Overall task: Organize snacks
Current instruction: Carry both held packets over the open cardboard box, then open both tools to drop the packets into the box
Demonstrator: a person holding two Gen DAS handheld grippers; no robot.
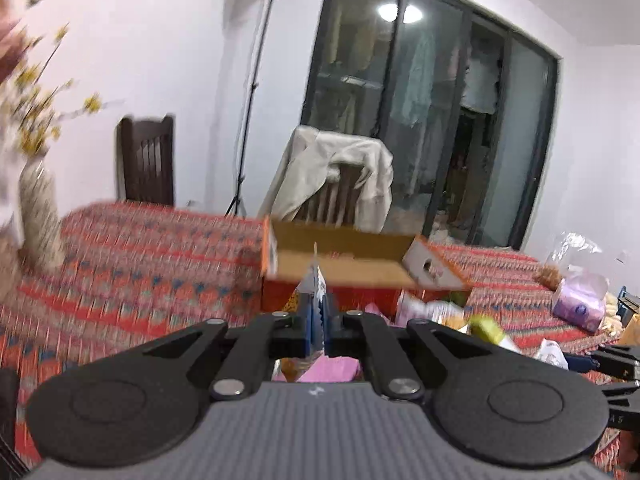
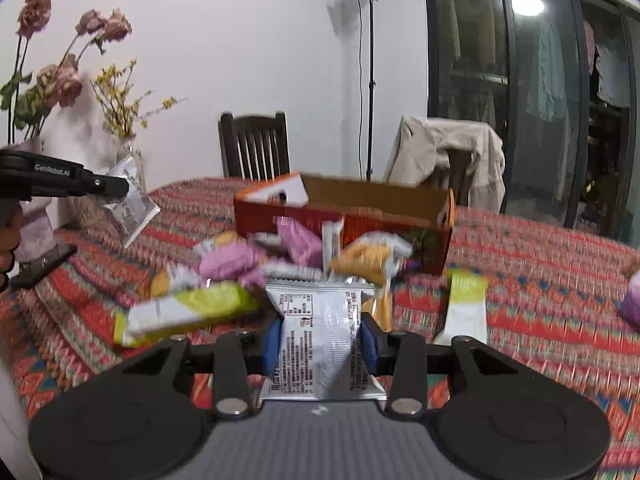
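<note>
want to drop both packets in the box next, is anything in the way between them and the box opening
Nothing visible blocks either. The left gripper and right gripper each clamp a silver packet above the loose snack pile, which sits in front of the open cardboard box, below a lifted path.

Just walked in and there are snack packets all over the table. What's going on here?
A person is sorting snacks with a hand-held gripper in each hand. The left hand-held gripper is shut on the edge of a thin silver packet, held up off the table. The right hand-held gripper is clamped on another silver packet. Ahead stands an open cardboard box on the patterned tablecloth, with a loose pile of pink, yellow and green packets in front of it.
</note>
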